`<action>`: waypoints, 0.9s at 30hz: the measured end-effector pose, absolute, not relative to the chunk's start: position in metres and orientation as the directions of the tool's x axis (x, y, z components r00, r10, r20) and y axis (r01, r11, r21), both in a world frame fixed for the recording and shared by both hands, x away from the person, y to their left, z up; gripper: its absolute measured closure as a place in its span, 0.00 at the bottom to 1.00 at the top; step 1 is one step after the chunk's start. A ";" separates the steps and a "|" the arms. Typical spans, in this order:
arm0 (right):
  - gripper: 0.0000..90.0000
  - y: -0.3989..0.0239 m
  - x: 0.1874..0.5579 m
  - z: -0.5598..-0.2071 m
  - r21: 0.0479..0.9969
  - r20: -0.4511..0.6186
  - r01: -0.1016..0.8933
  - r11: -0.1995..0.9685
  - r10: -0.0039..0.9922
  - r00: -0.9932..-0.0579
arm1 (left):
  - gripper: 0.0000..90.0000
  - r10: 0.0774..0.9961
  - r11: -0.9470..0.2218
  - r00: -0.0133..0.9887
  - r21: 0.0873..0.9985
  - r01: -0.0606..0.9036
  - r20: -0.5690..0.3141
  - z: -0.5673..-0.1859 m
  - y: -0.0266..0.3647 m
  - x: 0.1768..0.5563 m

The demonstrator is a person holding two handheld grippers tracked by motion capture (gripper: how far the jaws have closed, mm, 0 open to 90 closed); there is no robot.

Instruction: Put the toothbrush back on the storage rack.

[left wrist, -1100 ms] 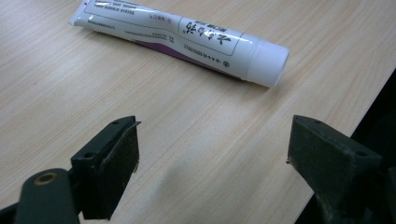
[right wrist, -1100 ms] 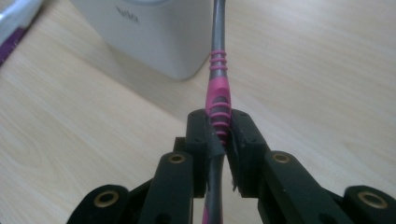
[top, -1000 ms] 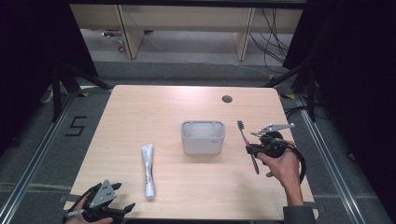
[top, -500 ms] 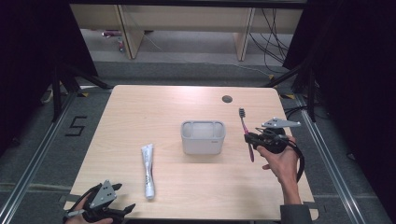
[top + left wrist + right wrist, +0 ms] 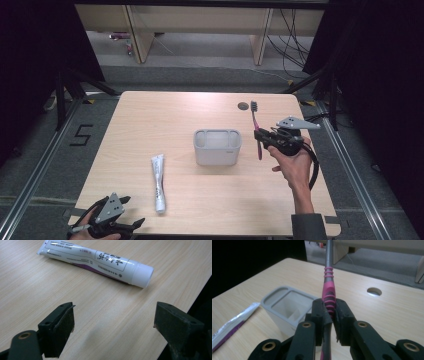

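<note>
While the right gripper (image 5: 331,315) clamps the pink toothbrush (image 5: 329,293) by its handle, the brush sits right of the grey holder (image 5: 217,146). Left gripper (image 5: 113,322) gapes wide and empty near the toothpaste tube (image 5: 100,261).

The table (image 5: 150,120) is a rectangular top of light wood grain with rounded corners, standing on a grey floor (image 5: 50,165). A round hole (image 5: 243,105) passes through the top near its far edge, right of centre. A grey holder (image 5: 217,146) with an open top and inner compartments rests upright on the top, slightly right of centre. A white toothpaste tube (image 5: 158,182) with a purple stripe lies flat on the top, to the near left of the holder and well apart from it, cap end toward the near edge.
</note>
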State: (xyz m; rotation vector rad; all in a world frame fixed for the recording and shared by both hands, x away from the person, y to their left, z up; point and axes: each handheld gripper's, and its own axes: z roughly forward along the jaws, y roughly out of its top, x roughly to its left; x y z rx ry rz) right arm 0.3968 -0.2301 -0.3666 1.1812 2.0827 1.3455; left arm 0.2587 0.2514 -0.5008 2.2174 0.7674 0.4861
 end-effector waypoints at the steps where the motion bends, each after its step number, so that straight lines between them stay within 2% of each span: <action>1: 0.88 -0.227 0.399 -0.365 0.889 0.114 0.422 0.176 0.808 -0.578 | 0.18 0.659 -0.542 0.747 0.748 0.383 0.095 -0.502 0.251 0.258; 10: 0.88 -0.207 0.414 -0.357 0.912 0.103 0.378 0.162 0.800 -0.591 | 0.18 0.647 -0.570 0.753 0.734 0.369 0.124 -0.500 0.252 0.259; 15: 0.88 -0.195 0.422 -0.353 0.913 0.123 0.384 0.142 0.800 -0.587 | 0.18 0.656 -0.545 0.749 0.746 0.383 0.095 -0.501 0.251 0.258; 27: 0.88 -0.182 0.437 -0.360 0.921 0.142 0.374 0.111 0.796 -0.588 | 0.18 0.648 -0.560 0.754 0.737 0.378 0.107 -0.500 0.252 0.258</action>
